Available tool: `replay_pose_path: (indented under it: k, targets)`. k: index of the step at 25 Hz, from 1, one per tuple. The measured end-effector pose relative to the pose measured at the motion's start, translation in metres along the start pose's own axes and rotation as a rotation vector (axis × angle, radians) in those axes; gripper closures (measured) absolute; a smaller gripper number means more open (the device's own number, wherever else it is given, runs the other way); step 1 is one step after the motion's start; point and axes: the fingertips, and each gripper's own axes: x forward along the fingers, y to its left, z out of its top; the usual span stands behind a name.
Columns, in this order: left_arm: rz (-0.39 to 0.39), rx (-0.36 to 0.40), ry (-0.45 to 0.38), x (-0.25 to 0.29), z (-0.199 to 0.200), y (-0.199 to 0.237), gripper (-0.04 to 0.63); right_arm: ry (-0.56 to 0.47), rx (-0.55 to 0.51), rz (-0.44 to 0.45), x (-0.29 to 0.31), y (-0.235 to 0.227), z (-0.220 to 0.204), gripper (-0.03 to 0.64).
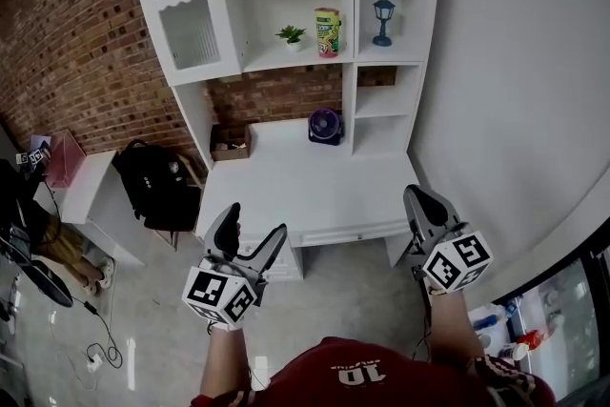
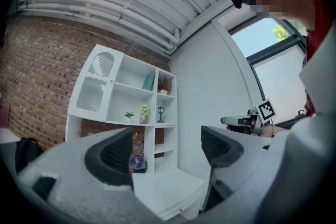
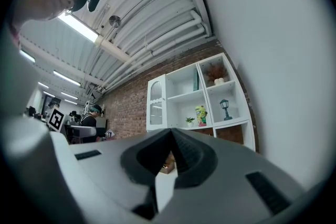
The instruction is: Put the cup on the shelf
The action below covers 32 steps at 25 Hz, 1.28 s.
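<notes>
The cup [image 1: 327, 32], green and yellow with a printed pattern, stands upright on a middle board of the white shelf unit [image 1: 357, 71]. It also shows small in the left gripper view as the cup [image 2: 144, 114] and in the right gripper view as the cup [image 3: 201, 114]. My left gripper [image 1: 254, 224] hovers in front of the white desk [image 1: 305, 191], far from the cup. Its jaws are open with nothing between them, which the left gripper [image 2: 165, 149] view confirms. My right gripper [image 1: 417, 195] is held at the desk's right front corner. The right gripper [image 3: 170, 134] has its tips together, shut and empty.
On the cup's board are a small potted plant [image 1: 292, 36] and, one bay right, a blue lantern [image 1: 383, 21]. A purple fan [image 1: 325, 126] and a brown box [image 1: 230, 143] sit at the back of the desk. A black backpack [image 1: 152, 181] lies to the left.
</notes>
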Motion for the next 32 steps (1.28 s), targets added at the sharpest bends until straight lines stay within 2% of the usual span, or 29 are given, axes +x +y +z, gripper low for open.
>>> replay_pose_path:
  k: [8,13,16,25,32]
  targets:
    - [-0.060,0.000,0.033,0.010,-0.002,-0.005,0.223,0.011,-0.011,-0.027,-0.003,0.008,0.000,0.612]
    - [-0.049,0.008,0.029,0.009,-0.002,0.002,0.250,0.020,-0.010,-0.037,-0.003,0.012,-0.003,0.611]
    - [-0.051,0.037,0.021,0.009,0.002,0.001,0.285,0.024,-0.015,-0.038,-0.003,0.014,-0.003,0.611]
    - [-0.041,0.108,0.033,0.006,-0.001,0.002,0.335,0.035,-0.003,-0.029,0.005,0.024,-0.013,0.611]
    - [-0.014,0.080,0.017,0.001,-0.005,0.011,0.388,0.041,0.009,-0.020,0.015,0.030,-0.024,0.611]
